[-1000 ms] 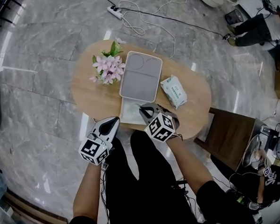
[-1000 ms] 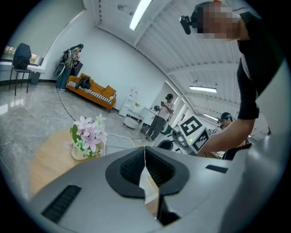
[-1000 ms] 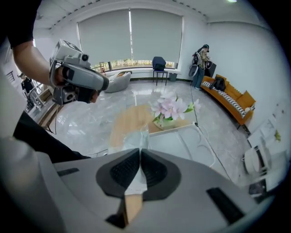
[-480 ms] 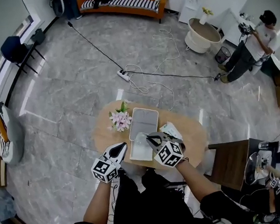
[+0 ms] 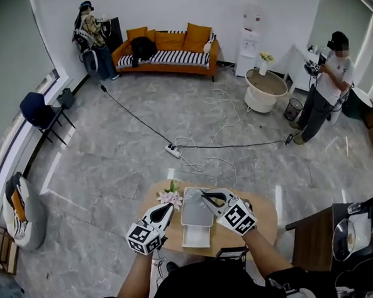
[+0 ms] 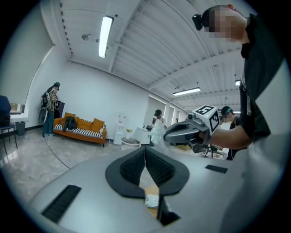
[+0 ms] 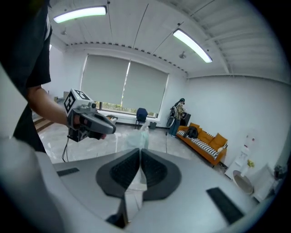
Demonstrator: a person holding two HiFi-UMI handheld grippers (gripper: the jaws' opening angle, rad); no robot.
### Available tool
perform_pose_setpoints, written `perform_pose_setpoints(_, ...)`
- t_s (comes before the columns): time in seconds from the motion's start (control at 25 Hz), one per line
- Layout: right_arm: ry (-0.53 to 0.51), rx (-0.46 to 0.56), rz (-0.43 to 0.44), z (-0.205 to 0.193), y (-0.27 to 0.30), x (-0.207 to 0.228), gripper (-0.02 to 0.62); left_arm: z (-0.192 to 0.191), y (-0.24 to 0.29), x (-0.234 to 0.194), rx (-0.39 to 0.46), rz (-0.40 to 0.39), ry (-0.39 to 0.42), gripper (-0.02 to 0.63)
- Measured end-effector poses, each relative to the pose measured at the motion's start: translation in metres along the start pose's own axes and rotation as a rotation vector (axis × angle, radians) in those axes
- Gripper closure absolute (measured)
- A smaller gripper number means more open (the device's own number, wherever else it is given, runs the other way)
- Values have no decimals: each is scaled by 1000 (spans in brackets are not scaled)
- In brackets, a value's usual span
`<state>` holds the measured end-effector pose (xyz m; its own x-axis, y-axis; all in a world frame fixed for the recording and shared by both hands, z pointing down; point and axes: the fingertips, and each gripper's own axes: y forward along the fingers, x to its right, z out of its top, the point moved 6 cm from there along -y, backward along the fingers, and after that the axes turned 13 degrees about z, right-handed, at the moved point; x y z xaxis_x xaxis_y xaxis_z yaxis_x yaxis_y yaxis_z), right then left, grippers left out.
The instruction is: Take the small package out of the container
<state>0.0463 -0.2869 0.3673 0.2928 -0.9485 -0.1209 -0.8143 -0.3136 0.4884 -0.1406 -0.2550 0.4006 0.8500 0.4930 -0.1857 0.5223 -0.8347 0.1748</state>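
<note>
Flowers [image 5: 170,198] left of container [image 5: 197,208] (on table [image 5: 267,213]).

Two grippers are counted: one left gripper [image 5: 169,207] and one right gripper [image 5: 204,193]. One small clear package [image 6: 157,133] is seen. On one oval wooden table [image 5: 267,217], one bunch of pink flowers [image 5: 171,198], one grey tray [image 5: 195,209] and one white container [image 5: 195,238] are counted. Farther off, one orange sofa [image 5: 168,55], one water dispenser [image 5: 249,42], one power strip [image 5: 173,151] and one blue chair [image 5: 39,110] are counted. Two standing people are seen: a person by the sofa [image 5: 92,32] and a person at the right [image 5: 327,87].
</note>
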Motion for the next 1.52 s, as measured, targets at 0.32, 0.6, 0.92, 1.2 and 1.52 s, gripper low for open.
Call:
perform_pose_setpoints(0.32, 30, 282, -7, 45, -57, 13, 571, 58, 0, 14, 101, -59, 95, 589)
perform_pose_setpoints(0.6, 72, 357, -40, 33, -88, 22, 571, 88, -12, 14, 181, -72, 127, 589)
perform_pose_setpoints(0.92, 146, 475, 8, 21, -100, 21, 571, 81, -7, 15, 171, -53, 60, 591)
perform_pose_setpoints(1.2, 134, 466, 14, 16, -102, 15, 571, 80, -3, 24, 164, -74, 62, 591)
perform_pose_setpoints(1.52, 160, 490, 29, 15, -103, 13, 572, 77, -1, 31, 147, -115, 54, 590)
